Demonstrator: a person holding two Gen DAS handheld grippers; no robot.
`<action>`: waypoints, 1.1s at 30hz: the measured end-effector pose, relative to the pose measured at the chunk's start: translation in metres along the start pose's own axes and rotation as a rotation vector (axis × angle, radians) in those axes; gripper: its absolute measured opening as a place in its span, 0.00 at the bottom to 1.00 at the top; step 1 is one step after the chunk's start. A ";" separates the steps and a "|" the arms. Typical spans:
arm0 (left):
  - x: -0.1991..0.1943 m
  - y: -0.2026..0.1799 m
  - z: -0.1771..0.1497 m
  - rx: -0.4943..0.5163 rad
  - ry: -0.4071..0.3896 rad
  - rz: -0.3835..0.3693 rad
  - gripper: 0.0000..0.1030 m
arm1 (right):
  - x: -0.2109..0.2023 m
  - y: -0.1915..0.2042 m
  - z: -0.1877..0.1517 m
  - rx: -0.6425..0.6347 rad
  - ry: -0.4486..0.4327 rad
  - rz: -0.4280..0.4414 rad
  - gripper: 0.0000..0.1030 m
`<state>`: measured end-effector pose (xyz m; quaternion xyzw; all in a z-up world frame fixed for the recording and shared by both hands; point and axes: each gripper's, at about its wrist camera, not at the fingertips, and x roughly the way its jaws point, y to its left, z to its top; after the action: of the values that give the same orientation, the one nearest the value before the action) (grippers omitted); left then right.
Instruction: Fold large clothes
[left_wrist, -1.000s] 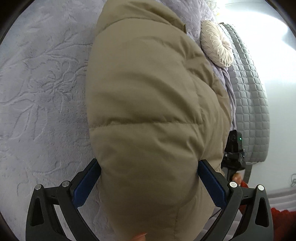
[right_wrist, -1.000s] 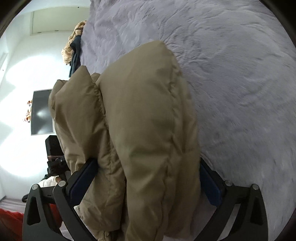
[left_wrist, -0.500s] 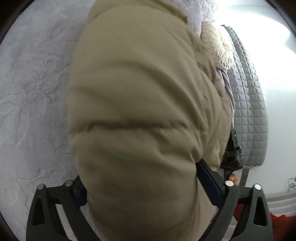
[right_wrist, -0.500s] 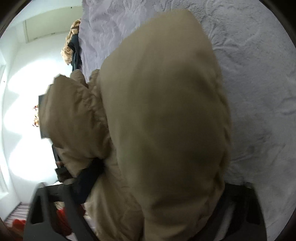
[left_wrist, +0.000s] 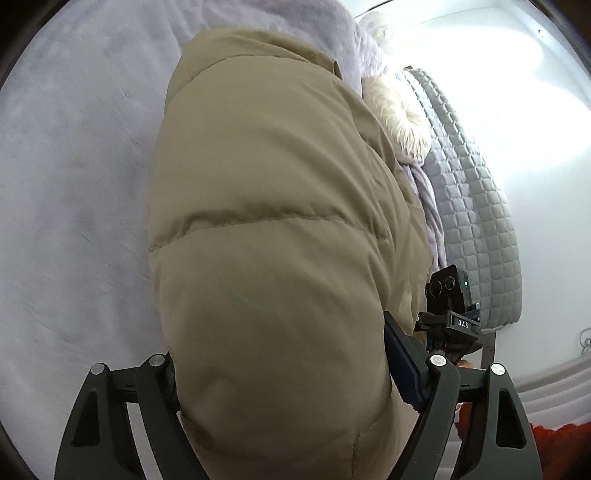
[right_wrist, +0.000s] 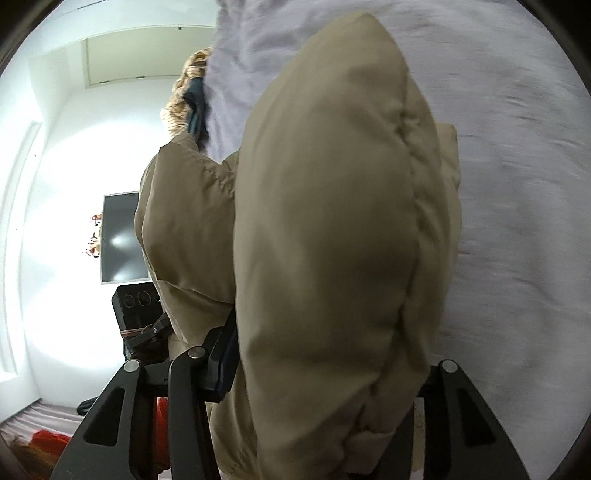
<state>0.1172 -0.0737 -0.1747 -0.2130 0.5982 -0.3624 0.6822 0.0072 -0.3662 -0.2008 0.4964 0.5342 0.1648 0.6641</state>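
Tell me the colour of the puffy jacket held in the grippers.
Plain khaki-tan puffy jacket, with stitched quilt seams; the left wrist view shows it best.

Jacket (left_wrist: 273, 229) bunched between fingers of left gripper (left_wrist: 280, 373) & right gripper (right_wrist: 325, 354), over the bed (left_wrist: 74, 192); round cushion (left_wrist: 402, 122) right of it, against headboard (left_wrist: 476, 206); TV (right_wrist: 123, 236) on wall beyond bed's far end.
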 end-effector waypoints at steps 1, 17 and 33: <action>-0.012 0.008 0.006 0.005 -0.007 0.003 0.82 | 0.010 0.008 0.000 -0.009 -0.001 0.005 0.50; -0.118 0.219 0.054 -0.183 -0.104 0.106 0.85 | 0.212 0.059 0.014 -0.026 0.075 -0.036 0.55; -0.117 0.179 0.035 -0.136 -0.171 0.316 0.87 | 0.118 0.141 -0.032 -0.198 -0.162 -0.385 0.50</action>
<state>0.1916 0.1248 -0.2203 -0.1920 0.5872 -0.1899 0.7631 0.0676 -0.1985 -0.1449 0.3295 0.5450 0.0462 0.7696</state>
